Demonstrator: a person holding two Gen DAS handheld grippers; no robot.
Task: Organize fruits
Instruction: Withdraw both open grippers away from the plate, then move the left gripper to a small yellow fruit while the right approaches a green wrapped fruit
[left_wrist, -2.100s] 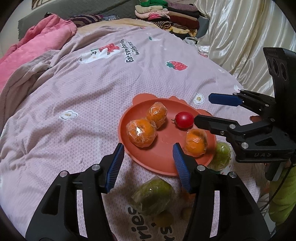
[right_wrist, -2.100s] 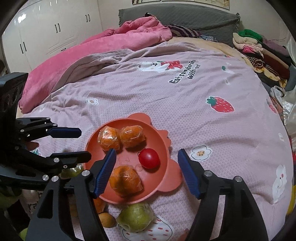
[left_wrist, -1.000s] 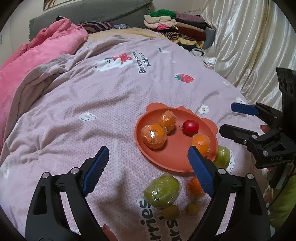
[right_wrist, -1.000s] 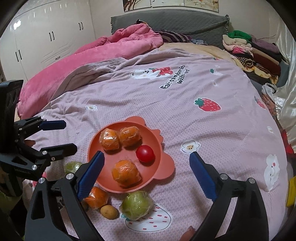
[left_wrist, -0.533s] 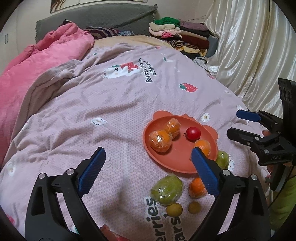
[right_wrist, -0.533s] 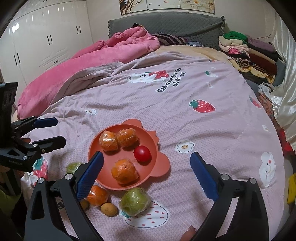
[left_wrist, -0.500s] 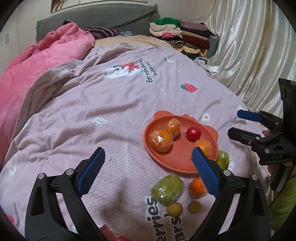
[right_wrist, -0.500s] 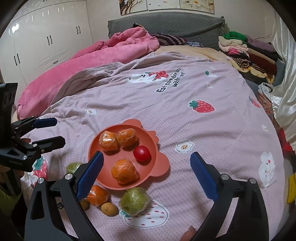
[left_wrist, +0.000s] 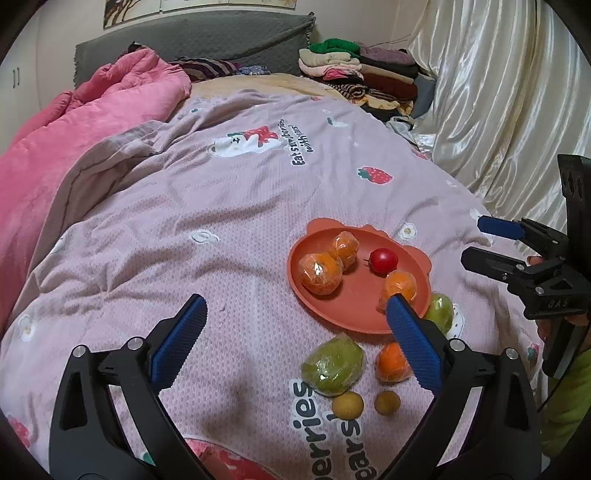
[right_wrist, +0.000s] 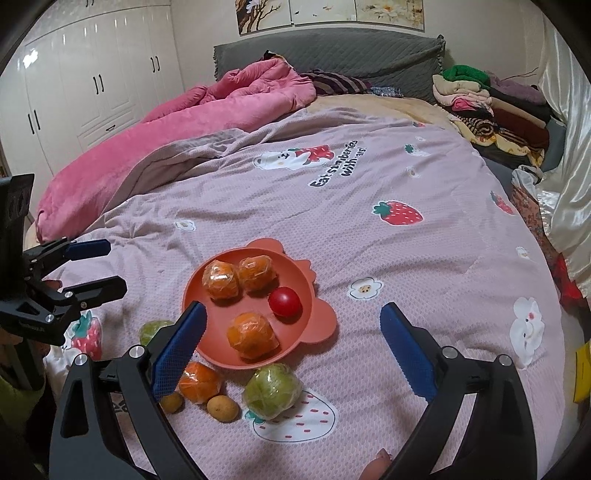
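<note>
Terracotta-coloured, the plate (right_wrist: 317, 317) lies on the lilac strawberry-print quilt (right_wrist: 369, 236) that covers the bed, towards the quilt's near edge. On it sit three oranges in clear wrap, two touching each other at the far rim (right_wrist: 221, 279) (right_wrist: 257, 273) and one at the near rim (right_wrist: 252, 335), with a small red fruit (right_wrist: 284, 302) just beside them on the right of the plate. Off the plate, on the quilt along its near rim, lie a wrapped green fruit (right_wrist: 272, 390), a fourth wrapped orange (right_wrist: 200, 382), and two small tan round fruits (right_wrist: 222, 408) (right_wrist: 172, 402) close to the quilt's near edge. A second green fruit (right_wrist: 154, 331) rests against the plate's left rim in the right wrist view. The left gripper (left_wrist: 295, 339) hangs over the quilt with its jaws released and spread wide, having just been opening, and nothing lies between its blue pads (left_wrist: 181, 341); its right pad overlaps the plate's near rim in its own view. The right gripper (right_wrist: 291, 350) is likewise released, jaws wide apart above the plate's near side, gripping nothing. A pink duvet (right_wrist: 177, 133) is bunched along the far left of the bed, folded clothes (right_wrist: 480, 99) are stacked at the far right corner, and pale satin curtains (left_wrist: 498, 92) hang along the right side.
</note>
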